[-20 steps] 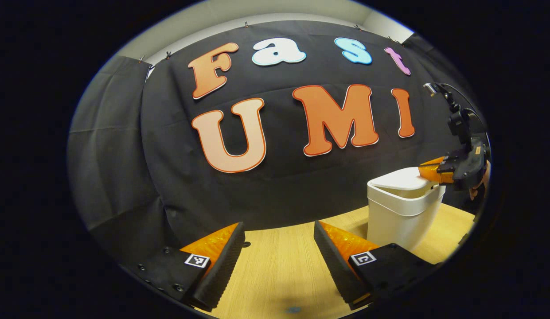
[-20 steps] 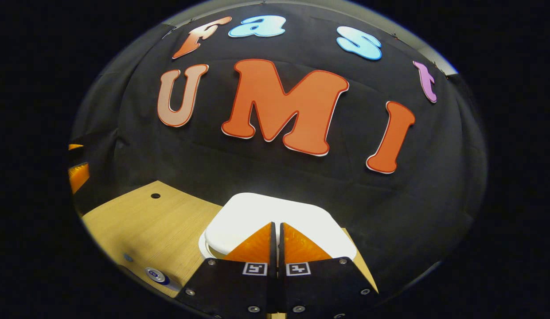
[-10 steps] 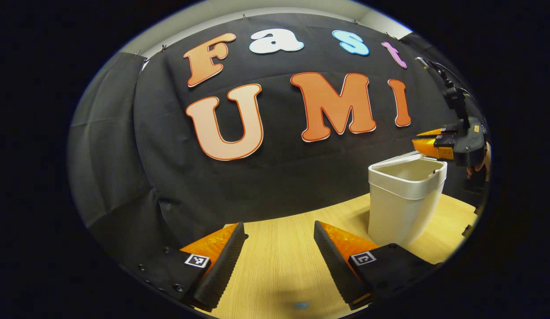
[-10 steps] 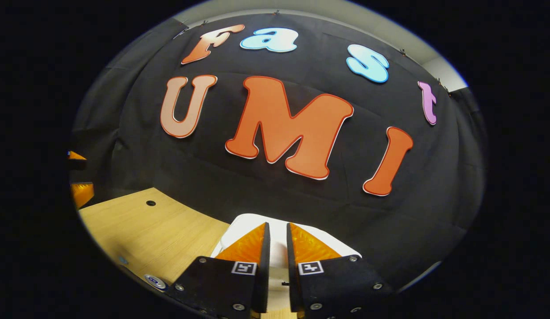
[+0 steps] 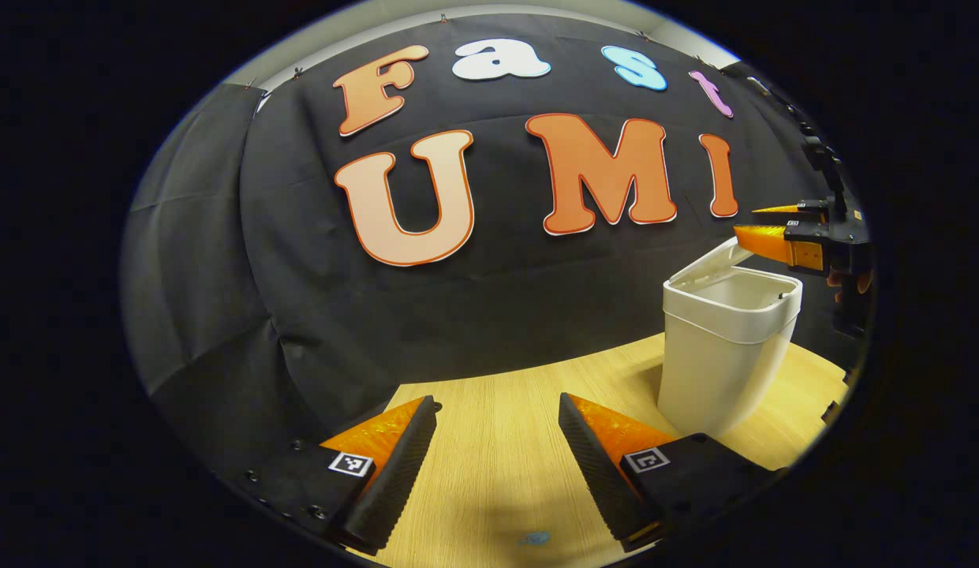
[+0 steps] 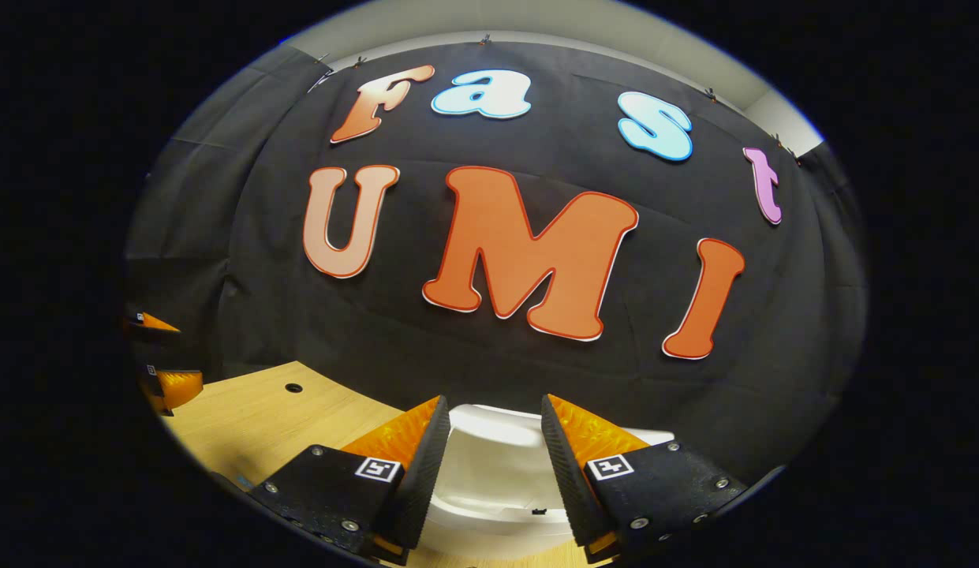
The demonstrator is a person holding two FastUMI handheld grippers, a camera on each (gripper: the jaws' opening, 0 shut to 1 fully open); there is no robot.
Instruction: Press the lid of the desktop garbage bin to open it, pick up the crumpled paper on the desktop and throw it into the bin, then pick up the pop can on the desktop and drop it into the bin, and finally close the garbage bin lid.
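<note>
The white garbage bin (image 5: 726,359) is seen at 3 o'clock, lid (image 5: 714,260) raised; both the left tool (image 5: 493,442) and the right tool (image 6: 489,450) are held wide, empty.

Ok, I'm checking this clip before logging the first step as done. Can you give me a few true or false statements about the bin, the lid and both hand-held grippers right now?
1. The garbage bin stands on the wooden desktop with its lid raised. True.
2. The right hand-held gripper is shut on the lid. False: its fingers stand apart above the open bin, holding nothing.
3. The left hand-held gripper is open and empty. True.
4. The left hand-held gripper touches the bin. False: it is apart from it, with bare desktop between.
5. The bin has tipped onto its side. False: it stands upright.
</note>
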